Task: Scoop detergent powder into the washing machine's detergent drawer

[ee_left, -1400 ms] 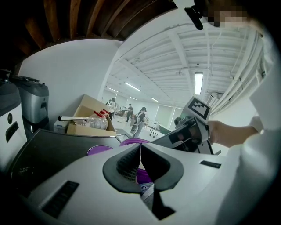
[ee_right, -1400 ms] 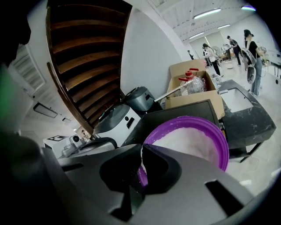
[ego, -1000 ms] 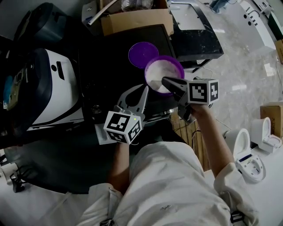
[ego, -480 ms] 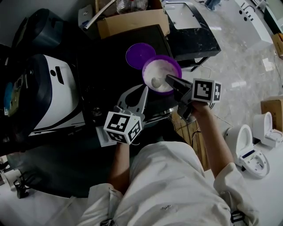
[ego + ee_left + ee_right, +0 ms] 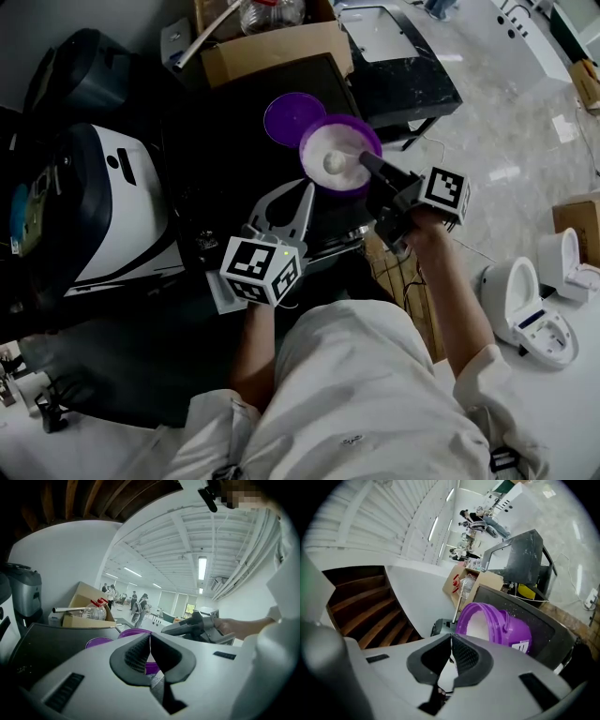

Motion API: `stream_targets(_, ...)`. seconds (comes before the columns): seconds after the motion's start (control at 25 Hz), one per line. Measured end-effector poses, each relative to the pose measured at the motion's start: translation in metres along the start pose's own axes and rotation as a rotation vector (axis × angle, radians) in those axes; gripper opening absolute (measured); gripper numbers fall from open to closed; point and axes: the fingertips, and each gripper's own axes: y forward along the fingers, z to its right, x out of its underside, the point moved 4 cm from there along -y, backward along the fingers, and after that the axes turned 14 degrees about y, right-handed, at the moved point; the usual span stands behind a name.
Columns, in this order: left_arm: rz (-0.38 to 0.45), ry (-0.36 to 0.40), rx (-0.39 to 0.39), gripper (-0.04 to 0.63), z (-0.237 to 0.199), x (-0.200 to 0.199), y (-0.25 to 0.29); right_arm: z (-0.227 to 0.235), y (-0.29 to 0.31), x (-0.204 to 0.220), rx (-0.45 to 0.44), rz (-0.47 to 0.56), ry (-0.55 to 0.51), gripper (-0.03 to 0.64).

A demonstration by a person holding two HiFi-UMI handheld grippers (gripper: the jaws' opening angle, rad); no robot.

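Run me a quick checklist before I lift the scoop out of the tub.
1. Right gripper shut on the scoop: ok.
2. Scoop down in the detergent powder of the purple tub: ok.
3. Scoop filled: cannot tell.
4. Purple lid off, lying beside the tub: ok.
5. Left gripper shut, holding nothing: ok.
6. Detergent drawer open and ready: cannot tell, not seen in any view.

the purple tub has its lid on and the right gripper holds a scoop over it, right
No: the lid is off, lying beside the tub, whose white powder shows in the head view. The right gripper does hold a scoop over it.
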Motion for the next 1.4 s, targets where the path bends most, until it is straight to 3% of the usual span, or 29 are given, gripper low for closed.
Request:
stream_targets(0.68, 0.019, 0.028, 0.043, 0.020, 0.012, 0.001, -0.033, 0.002, -0.032, 0.012, -0.146, 0.191, 0.183, 0.011)
stream_targets(1.4, 0.032, 0.029, 0.036, 0.020, 0.014, 0.017, -0.077, -0.002, -0.049, 0.060, -0.237, 0.202, 0.230, 0.010)
